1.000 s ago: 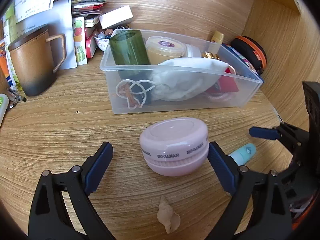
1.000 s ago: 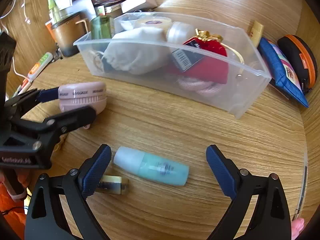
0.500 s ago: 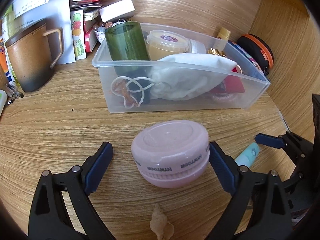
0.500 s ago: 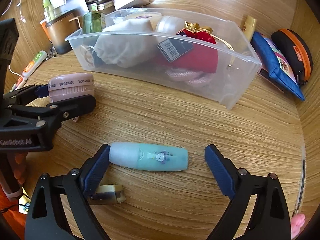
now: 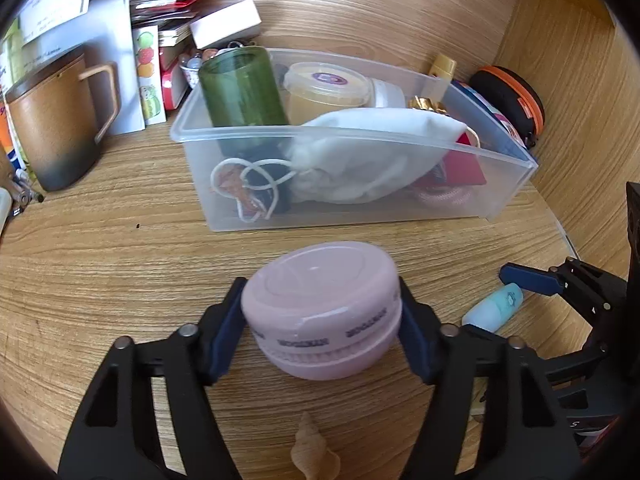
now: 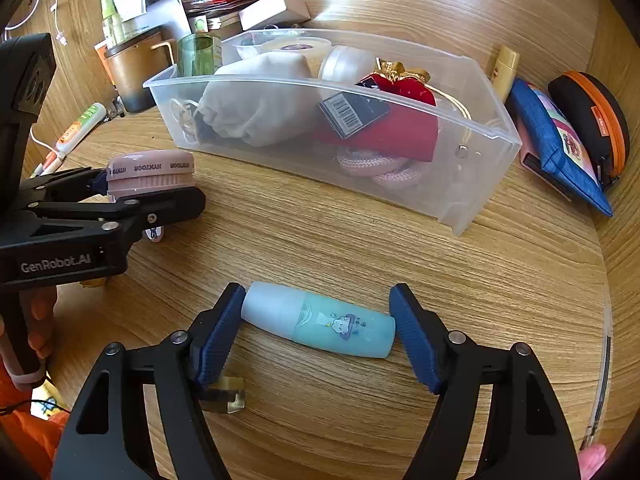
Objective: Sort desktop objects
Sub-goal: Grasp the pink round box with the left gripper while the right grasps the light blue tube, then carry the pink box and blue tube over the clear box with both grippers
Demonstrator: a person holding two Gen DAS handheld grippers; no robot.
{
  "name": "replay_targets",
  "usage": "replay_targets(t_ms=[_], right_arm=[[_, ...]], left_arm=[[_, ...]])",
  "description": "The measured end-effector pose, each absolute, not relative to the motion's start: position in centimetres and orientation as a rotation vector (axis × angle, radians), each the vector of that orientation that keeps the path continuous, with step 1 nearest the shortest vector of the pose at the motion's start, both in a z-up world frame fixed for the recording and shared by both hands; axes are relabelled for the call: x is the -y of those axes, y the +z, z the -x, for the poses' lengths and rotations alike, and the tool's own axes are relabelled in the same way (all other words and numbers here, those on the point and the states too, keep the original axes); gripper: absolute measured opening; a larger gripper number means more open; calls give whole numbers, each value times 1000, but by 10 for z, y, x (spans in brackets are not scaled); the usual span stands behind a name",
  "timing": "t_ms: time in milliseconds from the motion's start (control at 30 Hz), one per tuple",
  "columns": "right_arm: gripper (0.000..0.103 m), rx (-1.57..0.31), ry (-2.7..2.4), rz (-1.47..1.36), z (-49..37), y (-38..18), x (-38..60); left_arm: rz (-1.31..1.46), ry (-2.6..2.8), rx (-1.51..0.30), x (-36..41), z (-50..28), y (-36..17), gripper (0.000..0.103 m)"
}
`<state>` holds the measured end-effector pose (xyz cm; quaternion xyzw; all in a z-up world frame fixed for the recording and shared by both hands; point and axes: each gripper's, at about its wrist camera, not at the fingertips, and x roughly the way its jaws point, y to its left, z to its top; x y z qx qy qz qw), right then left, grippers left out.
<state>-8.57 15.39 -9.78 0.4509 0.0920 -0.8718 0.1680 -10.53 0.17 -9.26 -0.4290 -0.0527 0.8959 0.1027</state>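
My left gripper (image 5: 320,320) is shut on a round pink case (image 5: 322,308), its blue pads against both sides; the case also shows in the right wrist view (image 6: 150,176). My right gripper (image 6: 316,334) is shut on a teal bottle with a white cap (image 6: 320,324) lying sideways on the desk, pads at both ends. The bottle also shows in the left wrist view (image 5: 494,306). A clear plastic bin (image 5: 500,184) with a green cup, white pouch and red pouch stands behind, also in the right wrist view (image 6: 492,168).
A brown mug (image 5: 52,120) and books stand at the back left. A small shell (image 5: 314,450) lies under my left gripper. A small amber block (image 6: 224,396) lies by my right gripper. A blue pouch (image 6: 560,144) and an orange-black case (image 6: 592,116) lie right of the bin.
Both grippers have closed: the left onto the pink case, the right onto the ends of the teal bottle. The bottle has turned to lie across the right gripper.
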Motion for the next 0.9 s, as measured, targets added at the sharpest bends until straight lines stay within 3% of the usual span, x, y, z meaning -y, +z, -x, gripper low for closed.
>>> replay_targets(t_ms=[900], right_arm=[[71,-250,-2622,-1151,93,-52,-184]], left_arm=[[1126,2721,198,14,95,-55,64]])
